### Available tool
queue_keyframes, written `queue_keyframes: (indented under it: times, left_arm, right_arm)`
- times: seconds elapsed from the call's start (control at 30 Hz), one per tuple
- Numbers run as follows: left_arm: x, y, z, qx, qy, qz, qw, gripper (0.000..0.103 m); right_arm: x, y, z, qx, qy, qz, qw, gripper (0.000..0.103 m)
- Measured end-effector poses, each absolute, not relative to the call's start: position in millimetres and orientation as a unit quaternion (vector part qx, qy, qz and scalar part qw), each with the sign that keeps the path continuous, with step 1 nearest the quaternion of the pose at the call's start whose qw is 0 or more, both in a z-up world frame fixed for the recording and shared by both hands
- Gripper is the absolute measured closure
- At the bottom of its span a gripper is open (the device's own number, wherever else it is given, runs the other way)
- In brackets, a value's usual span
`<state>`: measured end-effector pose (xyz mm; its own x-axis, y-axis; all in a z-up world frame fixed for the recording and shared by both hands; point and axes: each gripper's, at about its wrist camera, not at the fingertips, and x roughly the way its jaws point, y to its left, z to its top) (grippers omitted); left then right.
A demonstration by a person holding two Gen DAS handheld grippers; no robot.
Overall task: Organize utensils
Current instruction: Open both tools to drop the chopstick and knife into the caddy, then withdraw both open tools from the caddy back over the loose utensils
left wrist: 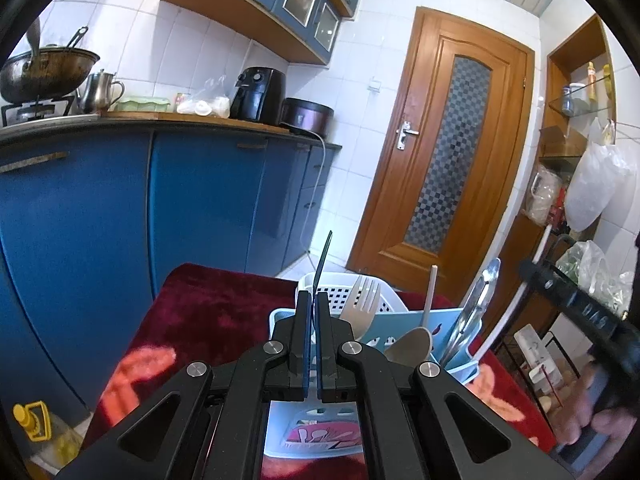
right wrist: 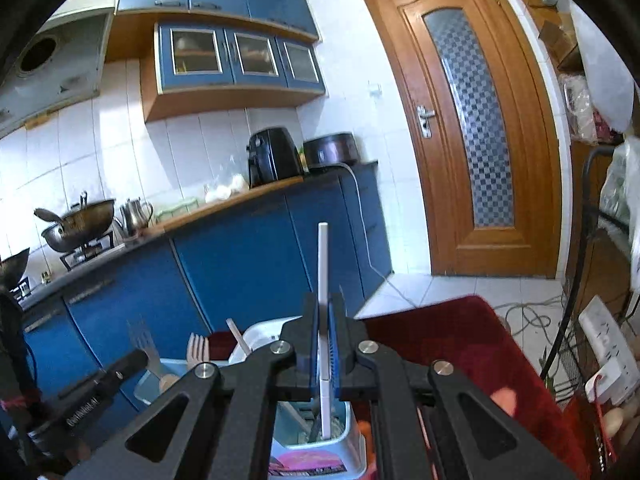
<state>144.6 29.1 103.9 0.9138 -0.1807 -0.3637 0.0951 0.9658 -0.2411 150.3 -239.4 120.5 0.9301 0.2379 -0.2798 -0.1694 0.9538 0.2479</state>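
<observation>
Above the light-blue utensil holder (right wrist: 312, 446) on the red-clothed counter (right wrist: 448, 344), the right tool (right wrist: 323, 336) clenches a white stick (right wrist: 323, 264) upright, lower end inside the holder, while the left tool (left wrist: 312, 320) grips a thin dark blade-like utensil (left wrist: 323, 264) over the same holder.

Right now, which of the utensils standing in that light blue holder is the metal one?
The shiny silver utensil at the right end of the light blue holder. The fork and spoon beside it are matte beige, not metal.
</observation>
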Motion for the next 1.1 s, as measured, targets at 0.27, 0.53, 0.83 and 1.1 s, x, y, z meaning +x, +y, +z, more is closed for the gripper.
queue_keyframes:
  times: [0.27,0.53,0.83,1.1]
  left_arm:
    - [144,29,96,-0.117,0.207,-0.069,0.969,0.101]
    - [141,21,96,-0.104,0.226,-0.084,0.965,0.091]
    - [120,18,111,-0.088,0.217,-0.089,0.968,0.067]
    - [102,23,115,-0.092,0.233,-0.090,0.964,0.065]
  right_arm:
    - [153,-244,103,0.131,0.183,0.125,0.966,0.093]
    - [146,-245,107,0.147,0.183,0.153,0.960,0.069]
    - [119,-250,117,0.147,0.176,0.165,0.959,0.063]
    - [92,-249,120,0.137,0.193,0.169,0.957,0.062]
